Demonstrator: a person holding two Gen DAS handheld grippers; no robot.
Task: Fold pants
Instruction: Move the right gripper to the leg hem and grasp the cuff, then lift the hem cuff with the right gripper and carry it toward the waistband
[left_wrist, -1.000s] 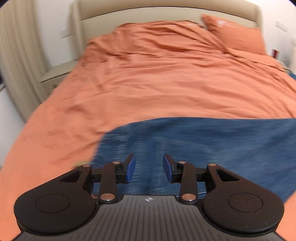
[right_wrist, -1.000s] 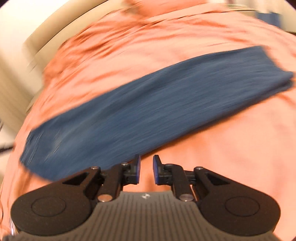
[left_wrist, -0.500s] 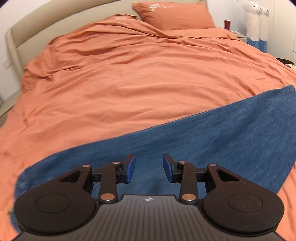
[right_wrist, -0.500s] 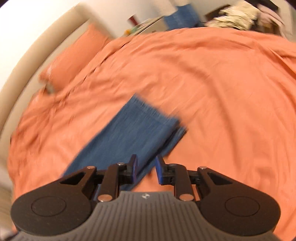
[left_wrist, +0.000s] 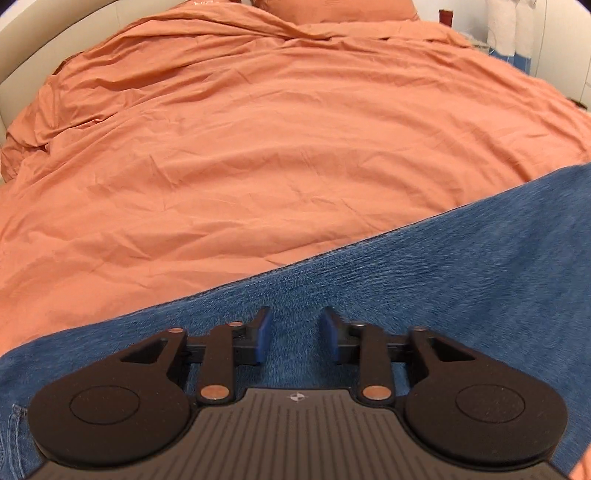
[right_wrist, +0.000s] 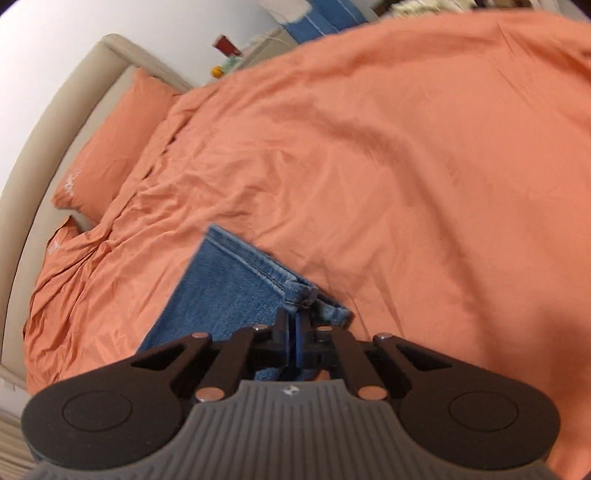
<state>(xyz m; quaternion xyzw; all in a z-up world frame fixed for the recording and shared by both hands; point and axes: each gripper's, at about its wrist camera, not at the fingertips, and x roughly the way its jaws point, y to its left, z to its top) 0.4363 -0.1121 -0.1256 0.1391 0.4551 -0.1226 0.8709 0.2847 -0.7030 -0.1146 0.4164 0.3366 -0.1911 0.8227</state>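
The right gripper (right_wrist: 291, 328) has just clamped the jeans (right_wrist: 229, 288) at their hem — fold can start — while the left gripper (left_wrist: 295, 338) hovers, jaws apart.

I see blue denim pants (left_wrist: 443, 288) on an orange duvet (left_wrist: 258, 147), with a matching orange pillow (right_wrist: 110, 147) and beige headboard (right_wrist: 55, 118).

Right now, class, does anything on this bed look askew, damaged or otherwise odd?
Nothing is damaged or spilled. The jeans lie flat on the wrinkled orange duvet. At the hem, one leg's cuff sticks out past the other, where the right gripper is closed.
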